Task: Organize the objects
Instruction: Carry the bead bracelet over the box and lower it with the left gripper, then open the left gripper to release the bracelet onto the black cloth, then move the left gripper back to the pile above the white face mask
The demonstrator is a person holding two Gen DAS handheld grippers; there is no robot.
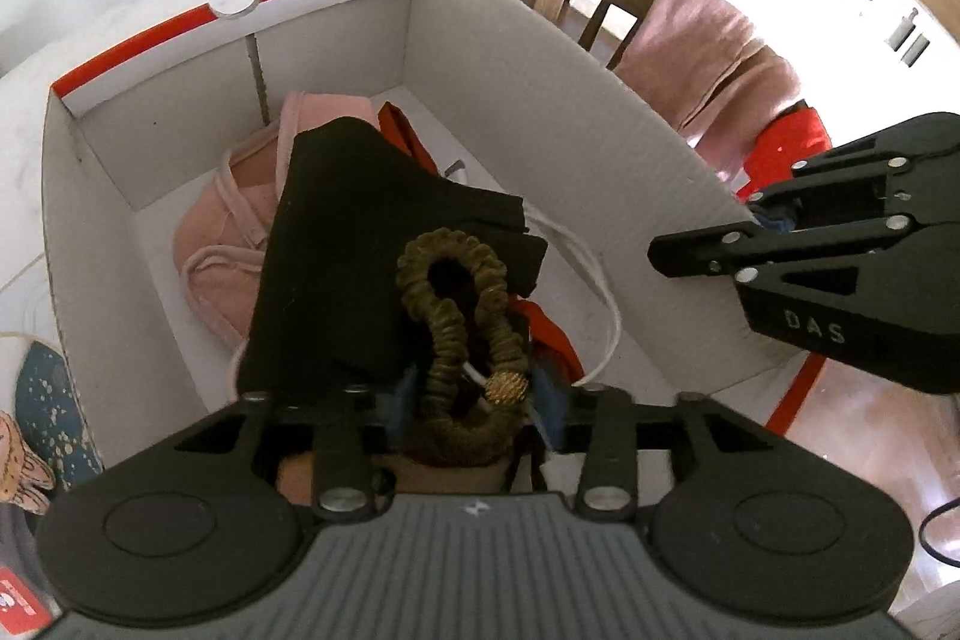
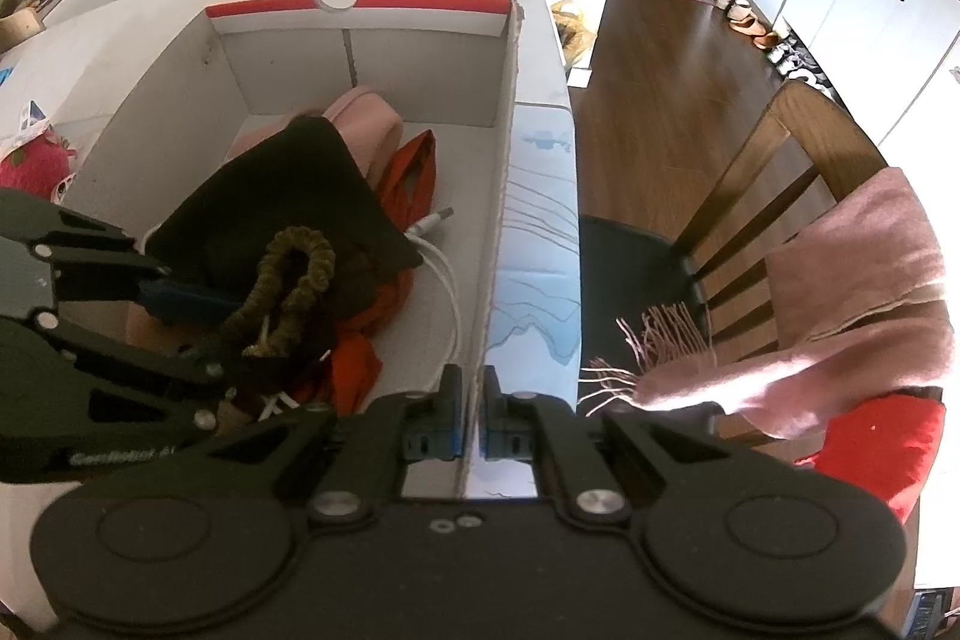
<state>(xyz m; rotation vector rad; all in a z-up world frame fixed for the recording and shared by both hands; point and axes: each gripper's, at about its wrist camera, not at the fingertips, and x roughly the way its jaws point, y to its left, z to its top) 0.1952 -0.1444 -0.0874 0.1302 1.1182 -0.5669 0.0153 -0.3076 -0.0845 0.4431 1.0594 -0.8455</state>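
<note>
1. Left wrist view: the left gripper (image 1: 477,400), jaws parted, straddles the olive scrunchie (image 1: 459,292) without pressing it; the scrunchie lies inside the cardboard box (image 1: 498,58), long axis running away from the jaws, atop the black cloth (image 1: 360,232).
2. Right wrist view: the right gripper (image 2: 474,421) is clenched on the box's near wall, farther from the scrunchie than the left.

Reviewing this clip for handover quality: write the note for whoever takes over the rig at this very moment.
Left gripper: jaws apart over the box, olive-green coiled hair tie with a gold bead between them; whether the pads press it is unclear.
Right gripper: shut on the side wall of the white cardboard box with red rim.
In the box: black cloth, pink cloth, orange-red fabric, white cable.
Left: release the tie inside, withdraw, let go of the wall.
</note>
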